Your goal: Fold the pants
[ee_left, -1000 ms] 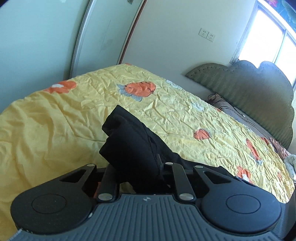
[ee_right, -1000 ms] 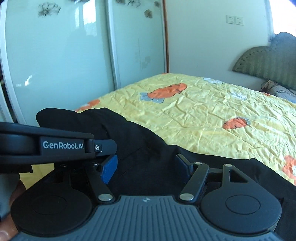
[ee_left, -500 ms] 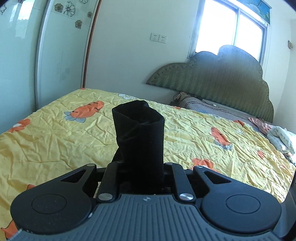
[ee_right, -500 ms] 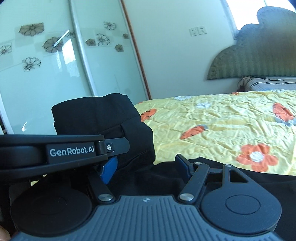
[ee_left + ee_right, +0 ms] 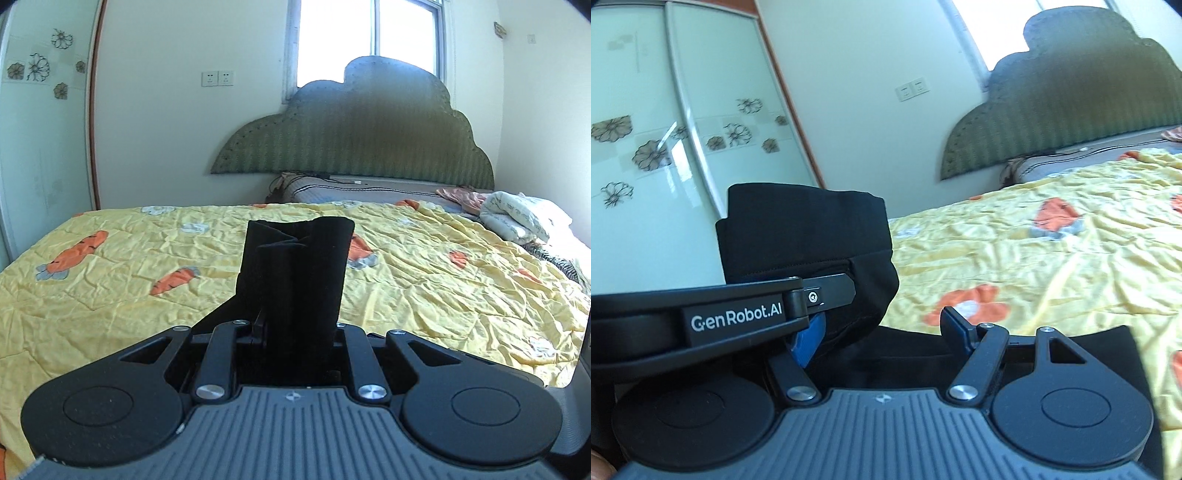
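Left gripper (image 5: 295, 328) – jaws pinching the bunched black pants (image 5: 295, 273) above the bed (image 5: 443, 295); right gripper (image 5: 882, 332) – jaws spread, pants between.

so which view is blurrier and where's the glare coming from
Right wrist view: motion-smeared, worst on the headboard and yellow quilt. Left wrist view: sharper, the window blown out white, the black pants nearly detail-free, fisheye bending the walls.

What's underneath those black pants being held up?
Under the black pants lies a yellow quilt printed with orange carrots. The part of the quilt right behind the bunched cloth and the left gripper is covered.
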A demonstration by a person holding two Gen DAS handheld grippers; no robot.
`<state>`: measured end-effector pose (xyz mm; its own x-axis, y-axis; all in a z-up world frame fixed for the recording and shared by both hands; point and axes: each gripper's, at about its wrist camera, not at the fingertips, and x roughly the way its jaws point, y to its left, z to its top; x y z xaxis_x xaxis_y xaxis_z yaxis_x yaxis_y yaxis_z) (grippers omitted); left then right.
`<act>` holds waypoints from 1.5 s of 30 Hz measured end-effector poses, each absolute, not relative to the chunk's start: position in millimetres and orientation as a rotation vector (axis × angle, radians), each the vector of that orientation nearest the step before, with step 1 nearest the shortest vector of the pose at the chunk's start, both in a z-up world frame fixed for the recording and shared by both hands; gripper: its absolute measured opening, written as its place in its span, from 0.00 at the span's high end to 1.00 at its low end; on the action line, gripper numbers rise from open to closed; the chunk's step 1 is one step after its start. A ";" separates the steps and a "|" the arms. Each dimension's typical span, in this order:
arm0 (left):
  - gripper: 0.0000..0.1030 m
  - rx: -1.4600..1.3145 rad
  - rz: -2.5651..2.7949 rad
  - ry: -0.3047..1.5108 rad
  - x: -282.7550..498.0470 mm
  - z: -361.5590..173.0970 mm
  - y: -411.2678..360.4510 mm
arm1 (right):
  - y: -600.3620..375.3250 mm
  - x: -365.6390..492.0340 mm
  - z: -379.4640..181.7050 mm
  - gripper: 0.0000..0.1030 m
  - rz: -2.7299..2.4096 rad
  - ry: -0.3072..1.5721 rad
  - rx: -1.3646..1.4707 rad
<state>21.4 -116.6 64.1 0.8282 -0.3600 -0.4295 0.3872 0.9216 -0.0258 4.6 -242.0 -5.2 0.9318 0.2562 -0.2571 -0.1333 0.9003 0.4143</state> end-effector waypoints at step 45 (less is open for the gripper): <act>0.23 0.247 -0.673 0.453 25.5 35.6 -178.2 | -391.6 -72.0 -31.8 0.27 -0.196 0.500 0.457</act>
<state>25.5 -178.2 35.6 0.6902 -0.5426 -0.4788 0.6481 0.7579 0.0752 -72.0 -391.6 -31.8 0.8614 -0.0709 -0.5029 0.2900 0.8815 0.3726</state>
